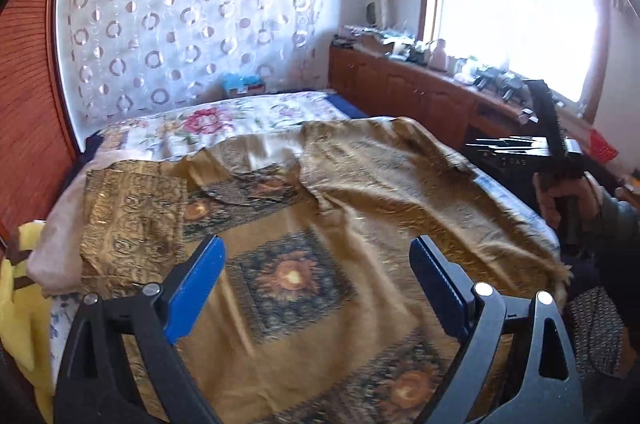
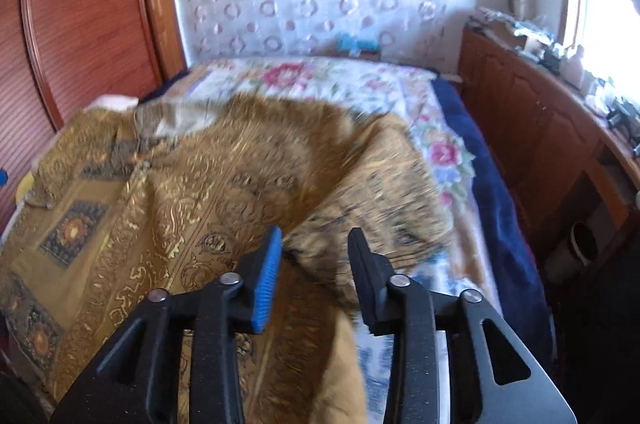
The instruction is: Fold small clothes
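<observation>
A gold-brown patterned garment [image 1: 320,208] with dark flower squares lies spread over the bed; it also shows in the right wrist view [image 2: 192,192], its right part blurred by motion. My left gripper [image 1: 318,288] is open and empty, held above the garment's near part. My right gripper [image 2: 314,280] is open with nothing between its fingers, just above the garment's right edge. The right gripper also shows in the left wrist view [image 1: 548,128], held in a hand at the bed's right side.
A floral bedspread [image 2: 352,80] covers the far bed. A wooden cabinet [image 1: 416,92] with clutter runs along the right under the window. A wooden wardrobe [image 2: 88,24] stands on the left. A yellow item [image 1: 20,304] lies at the bed's left edge.
</observation>
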Available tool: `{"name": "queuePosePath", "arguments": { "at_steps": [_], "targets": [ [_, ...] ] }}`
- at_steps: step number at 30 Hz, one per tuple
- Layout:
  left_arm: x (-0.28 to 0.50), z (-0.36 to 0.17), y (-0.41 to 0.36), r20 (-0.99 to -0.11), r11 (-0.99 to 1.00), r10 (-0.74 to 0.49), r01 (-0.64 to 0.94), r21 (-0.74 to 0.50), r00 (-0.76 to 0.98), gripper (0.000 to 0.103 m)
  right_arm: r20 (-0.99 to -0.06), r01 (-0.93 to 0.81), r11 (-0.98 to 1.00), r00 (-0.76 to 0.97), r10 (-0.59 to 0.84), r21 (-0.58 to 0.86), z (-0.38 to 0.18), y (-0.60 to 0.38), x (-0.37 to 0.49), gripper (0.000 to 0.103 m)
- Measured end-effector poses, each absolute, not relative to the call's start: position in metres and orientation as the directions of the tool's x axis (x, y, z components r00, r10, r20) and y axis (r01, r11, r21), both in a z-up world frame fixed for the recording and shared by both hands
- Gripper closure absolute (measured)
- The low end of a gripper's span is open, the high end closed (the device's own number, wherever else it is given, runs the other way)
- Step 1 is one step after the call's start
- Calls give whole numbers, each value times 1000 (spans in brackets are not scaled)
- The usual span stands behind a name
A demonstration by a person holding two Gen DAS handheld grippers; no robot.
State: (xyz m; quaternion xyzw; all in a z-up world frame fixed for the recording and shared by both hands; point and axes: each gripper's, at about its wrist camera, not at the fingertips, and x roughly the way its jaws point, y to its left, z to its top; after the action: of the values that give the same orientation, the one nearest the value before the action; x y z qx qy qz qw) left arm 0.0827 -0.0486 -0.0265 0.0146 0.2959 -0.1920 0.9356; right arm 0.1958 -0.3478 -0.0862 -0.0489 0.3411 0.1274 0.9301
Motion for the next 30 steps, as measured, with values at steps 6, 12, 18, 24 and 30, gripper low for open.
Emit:
{"name": "queuePosePath", "arguments": {
  "at_steps": [6, 12, 18, 24, 30],
  "targets": [
    [75, -25, -62, -544, 915, -375, 392, -89, 751, 9, -642, -177, 983, 759, 108, -45, -83, -376, 207, 51],
    [72, -30, -67, -552, 906, -397, 409, -109, 733, 9, -738, -78, 996, 671, 75, 31, -117, -403, 243, 51],
    [72, -36, -68, -563, 910, -388, 402, -107, 729, 9, -774, -61, 994, 623, 109, 90, -127, -407, 266, 52],
    [72, -39, -57, -565, 917, -378, 378, -124, 733, 9, -789, -22, 994, 607, 99, 107, -127, -412, 273, 69],
    [72, -42, -51, -567, 924, -366, 360, -128, 738, 9, -774, -22, 999, 631, 47, 42, -121, -415, 272, 96]
  ]
}}
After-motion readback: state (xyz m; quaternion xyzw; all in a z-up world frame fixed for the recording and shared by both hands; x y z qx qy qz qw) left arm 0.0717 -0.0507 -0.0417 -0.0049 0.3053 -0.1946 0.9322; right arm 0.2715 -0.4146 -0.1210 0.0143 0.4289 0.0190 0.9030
